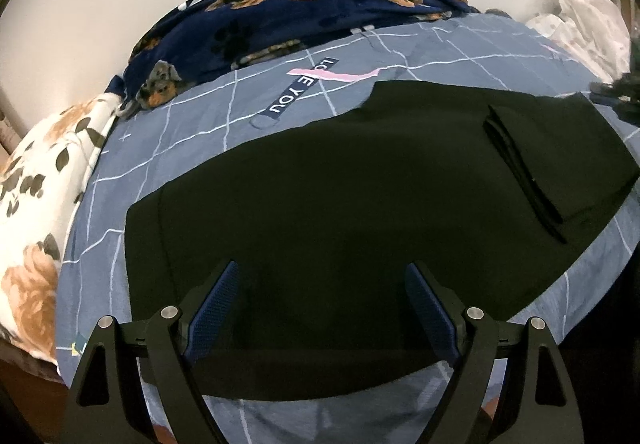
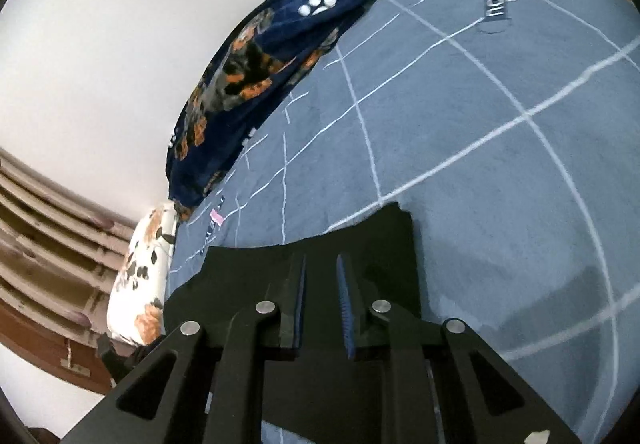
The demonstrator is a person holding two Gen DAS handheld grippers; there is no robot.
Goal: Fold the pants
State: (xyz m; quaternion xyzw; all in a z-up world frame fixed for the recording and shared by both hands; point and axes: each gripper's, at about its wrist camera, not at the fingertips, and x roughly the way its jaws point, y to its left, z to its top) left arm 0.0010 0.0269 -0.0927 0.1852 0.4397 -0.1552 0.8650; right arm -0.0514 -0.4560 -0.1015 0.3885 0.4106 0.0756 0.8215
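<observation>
Blue bedsheet (image 1: 208,132) reads "LOVE YOU"; left gripper (image 1: 322,310) spread, right gripper (image 2: 322,298) pinching black pants (image 1: 320,204).

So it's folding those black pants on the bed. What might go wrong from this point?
1. The right tool has its jaws nearly together over an edge of the black pants; black on black hides whether they pinch it, so the cloth may slip when lifted.
2. The left tool hangs open above the pants, pinning nothing, so a pull from the right might drag the whole garment.
3. The folded-over leg could come undone.
</observation>
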